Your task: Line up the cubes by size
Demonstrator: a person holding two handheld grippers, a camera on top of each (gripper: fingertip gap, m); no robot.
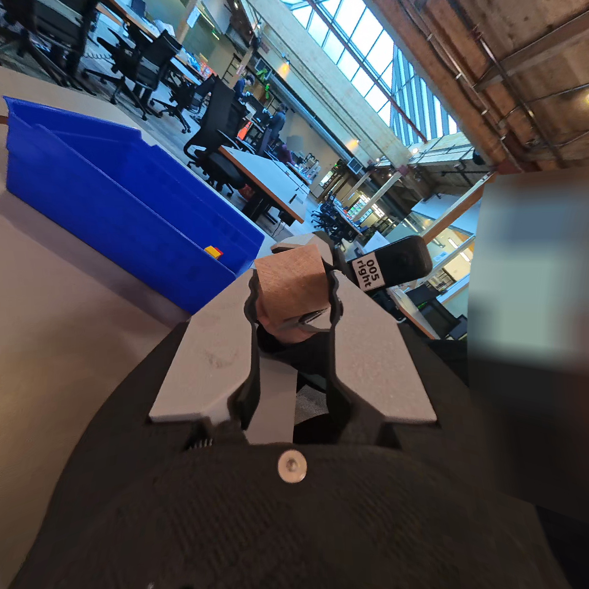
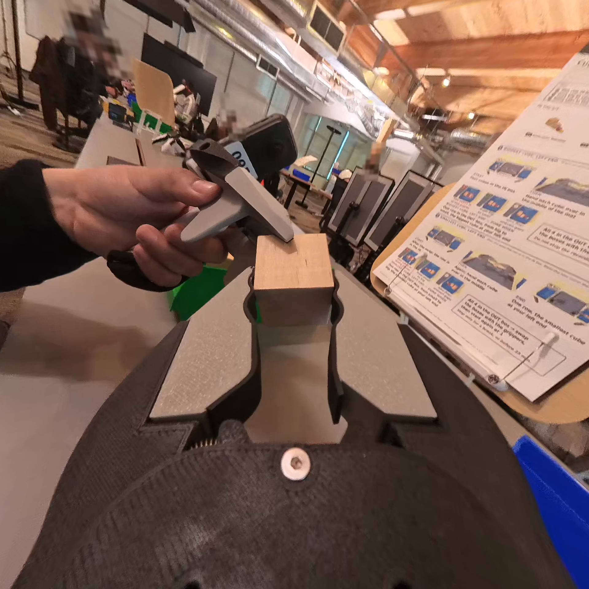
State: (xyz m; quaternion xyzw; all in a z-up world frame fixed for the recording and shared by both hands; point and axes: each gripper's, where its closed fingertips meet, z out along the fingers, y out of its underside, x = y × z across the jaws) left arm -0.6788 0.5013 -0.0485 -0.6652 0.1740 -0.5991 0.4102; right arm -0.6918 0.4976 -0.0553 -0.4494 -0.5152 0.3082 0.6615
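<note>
Both grippers hold one wooden cube [image 2: 293, 271] in mid-air: right gripper [image 2: 293, 299] clamps its sides, left gripper [image 1: 293, 296] pinches it too, blue bin [image 1: 121, 204] beside.

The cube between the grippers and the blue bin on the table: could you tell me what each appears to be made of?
The cube looks like bare, unvarnished wood: pale tan faces, faint grain and small dark flecks, matte with no gloss. The blue bin seems to be moulded plastic: one even saturated colour, thin smooth walls and a soft sheen. Neither can be confirmed by look alone.
</note>
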